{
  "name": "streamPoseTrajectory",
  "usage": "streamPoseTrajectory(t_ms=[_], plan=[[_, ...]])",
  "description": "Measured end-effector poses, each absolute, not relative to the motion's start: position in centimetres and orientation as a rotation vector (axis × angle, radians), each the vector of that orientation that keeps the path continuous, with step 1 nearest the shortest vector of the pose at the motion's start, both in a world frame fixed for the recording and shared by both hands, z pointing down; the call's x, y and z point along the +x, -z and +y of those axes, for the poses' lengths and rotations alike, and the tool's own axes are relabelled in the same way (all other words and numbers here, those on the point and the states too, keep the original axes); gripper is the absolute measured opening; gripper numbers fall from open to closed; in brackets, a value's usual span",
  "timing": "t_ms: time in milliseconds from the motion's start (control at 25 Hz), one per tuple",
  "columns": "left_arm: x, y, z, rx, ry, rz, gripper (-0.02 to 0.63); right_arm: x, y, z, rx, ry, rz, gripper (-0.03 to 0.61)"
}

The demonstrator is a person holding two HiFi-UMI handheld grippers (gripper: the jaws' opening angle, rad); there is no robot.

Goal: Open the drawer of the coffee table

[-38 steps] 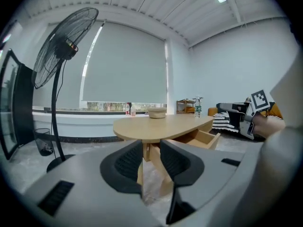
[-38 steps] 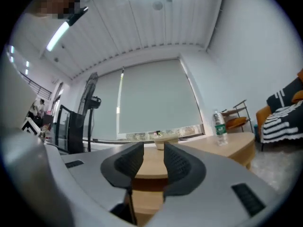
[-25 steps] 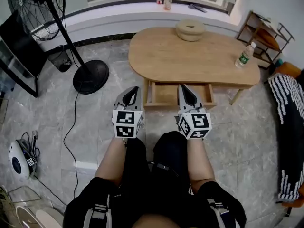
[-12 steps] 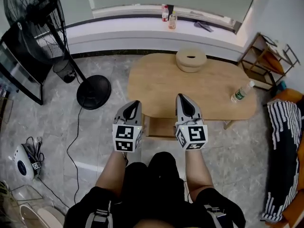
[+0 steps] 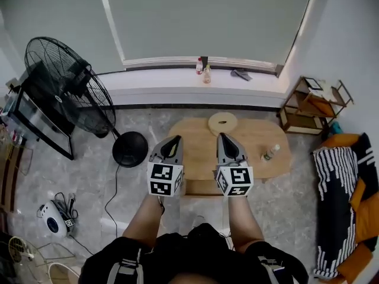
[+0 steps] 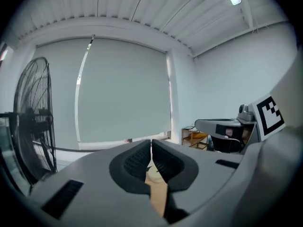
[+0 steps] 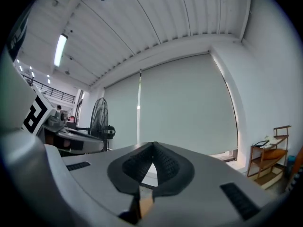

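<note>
Left gripper (image 5: 175,139): jaws pressed together, empty, held high over table (image 5: 195,136). Right gripper (image 5: 221,136): same, alongside. Drawer (image 5: 201,187): pulled out at table's near edge, seen between the 2 grippers. On table: 1 bottle (image 5: 270,152), 1 bowl (image 5: 222,123).

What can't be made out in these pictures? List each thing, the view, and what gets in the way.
Drawer, head view: the left gripper and right gripper cover its ends; contents too small to see.
Bottle on the coffee table, head view: label too small to read.
Small items on the window ledge, head view: too small to name.
Coffee table, both gripper views: only a tan sliver shows behind the shut jaws.
</note>
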State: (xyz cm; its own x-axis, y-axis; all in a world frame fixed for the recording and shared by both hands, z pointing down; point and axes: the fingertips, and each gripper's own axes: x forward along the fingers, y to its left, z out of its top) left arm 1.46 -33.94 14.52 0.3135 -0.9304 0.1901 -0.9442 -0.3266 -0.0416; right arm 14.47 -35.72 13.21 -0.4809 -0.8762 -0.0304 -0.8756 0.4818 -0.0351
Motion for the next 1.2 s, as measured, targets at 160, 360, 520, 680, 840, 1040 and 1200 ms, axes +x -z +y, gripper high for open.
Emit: streamPoseTrajectory(t_ms=[160,360,520,680,840,1040,1200], plan=[[2.1,-5.6,-33.2,2.504,-0.212,-1.835,0.028,14.7,-4.6,-35.0,-1.554,-0.054,2.654,0.014],[-0.2,-2.1,-31.2,2.511,-0.181,-1.916,0.028,12.8,-0.5,-33.9,-1.54,-0.145,2.606,0.014],[-1.8,-1.6,-29.9,2.514,-0.217,-1.922,0.028,11.4,0.9,-32.6,-1.518,-0.157,2.579,0.014],[-3.6,-1.2,-29.7,2.481,-0.172,-1.961,0.028,10.1,1.3,-32.5,-1.513,-0.184,2.596,0.014],[-4.2,-1.1,-30.1,2.458,-0.136,-1.97,0.028,9.9,1.2,-32.9,-1.533,-0.204,2.596,0.014],[-5.0,-1.3,-30.4,2.459,-0.162,-1.959,0.028,9.1,1.5,-32.9,-1.534,-0.21,2.59,0.014],[-5.9,-1.3,-30.0,2.466,-0.162,-1.965,0.028,8.2,1.3,-32.6,-1.53,-0.21,2.59,0.014]])
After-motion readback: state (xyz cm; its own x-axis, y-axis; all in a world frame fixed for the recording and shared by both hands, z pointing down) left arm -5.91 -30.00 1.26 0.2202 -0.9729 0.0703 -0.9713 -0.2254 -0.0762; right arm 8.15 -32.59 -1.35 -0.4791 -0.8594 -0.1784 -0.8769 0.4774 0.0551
